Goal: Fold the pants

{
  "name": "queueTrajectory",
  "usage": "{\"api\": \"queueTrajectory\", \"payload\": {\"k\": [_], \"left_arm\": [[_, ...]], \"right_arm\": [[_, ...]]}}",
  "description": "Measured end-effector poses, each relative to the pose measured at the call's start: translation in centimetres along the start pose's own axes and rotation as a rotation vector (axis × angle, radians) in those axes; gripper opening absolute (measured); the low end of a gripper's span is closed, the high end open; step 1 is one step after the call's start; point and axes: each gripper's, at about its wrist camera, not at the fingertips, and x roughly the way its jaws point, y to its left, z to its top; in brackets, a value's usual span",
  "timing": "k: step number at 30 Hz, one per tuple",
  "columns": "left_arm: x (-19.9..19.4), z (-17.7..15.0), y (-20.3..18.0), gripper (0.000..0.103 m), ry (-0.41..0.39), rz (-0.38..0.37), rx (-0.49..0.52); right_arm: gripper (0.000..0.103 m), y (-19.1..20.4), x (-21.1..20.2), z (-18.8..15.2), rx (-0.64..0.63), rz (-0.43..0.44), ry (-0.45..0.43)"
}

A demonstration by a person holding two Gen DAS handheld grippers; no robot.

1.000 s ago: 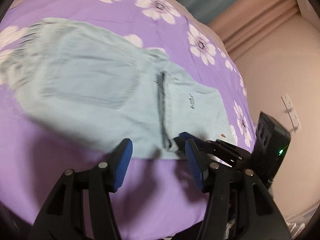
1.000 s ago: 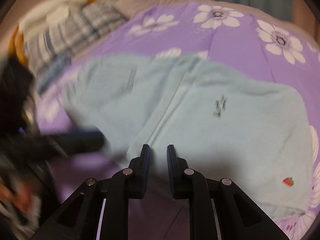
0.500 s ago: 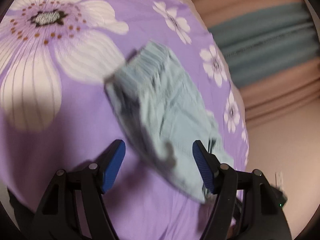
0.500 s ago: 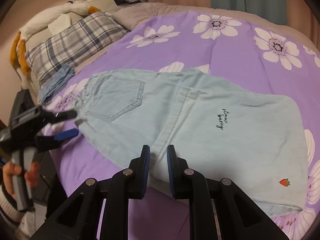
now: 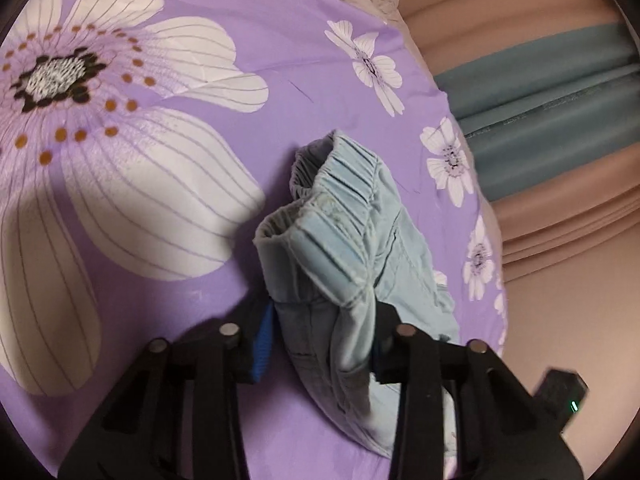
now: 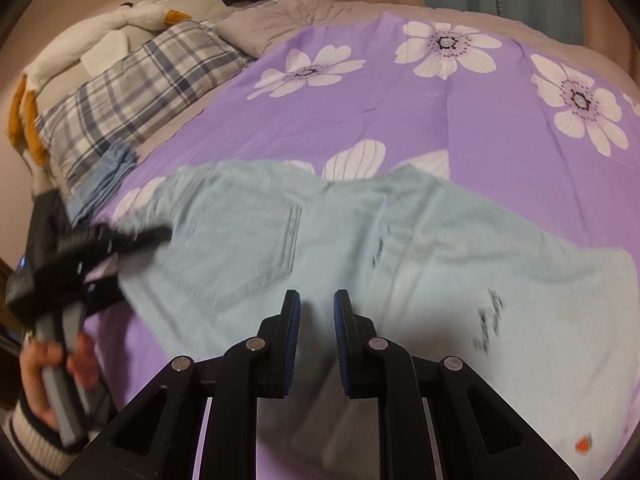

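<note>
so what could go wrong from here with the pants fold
The left gripper pinches only a bunched corner of the pants at the waistband; a quick pull could let it slip out or drag the cloth crooked. The right gripper has its jaws nearly closed on nothing, so the near edge is loose and may wrinkle on the bedspread.
</note>
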Motion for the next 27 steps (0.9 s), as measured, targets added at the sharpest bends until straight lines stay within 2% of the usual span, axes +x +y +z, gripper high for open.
{"api": "queueTrajectory", "payload": {"k": [3, 6, 11, 15, 19, 22, 25, 27], "left_arm": [[-0.3, -0.2, -0.7, 0.033, -0.005, 0.023, 0.039], [-0.9, -0.5, -1.8, 0.033, -0.033, 0.009, 0.098], [-1.3, -0.4, -3.4, 0.032, -0.047, 0.001, 0.166], [-1.6, -0.6, -4.2, 0.030, -0.054, -0.002, 0.211], [-1.6, -1.1, -6.1, 0.022, -0.046, -0.025, 0.275], [-1.8, -1.6, -8.5, 0.018, -0.049, -0.041, 0.354], [-1.9, -2.0, -10.9, 0.016, -0.051, -0.058, 0.432], [-1.8, -2.5, -12.4, 0.015, -0.051, -0.061, 0.488]], "right_arm": [[0.016, 0.1, 1.9, 1.2, 0.011, -0.004, 0.018], [0.016, 0.3, 4.8, 1.6, 0.034, -0.017, 0.100], [0.016, 0.0, 4.4, 2.0, 0.054, 0.000, 0.117], [0.016, 1.3, 1.1, 0.0, 0.040, 0.044, 0.117], [0.016, 3.1, 0.7, -3.6, -0.002, 0.089, 0.193], [0.016, 3.4, 0.1, -4.3, -0.027, 0.083, 0.175], [0.016, 2.1, -0.7, -4.0, 0.056, 0.147, 0.162], [0.021, 0.7, -2.4, -3.8, 0.114, 0.182, 0.086]]}}
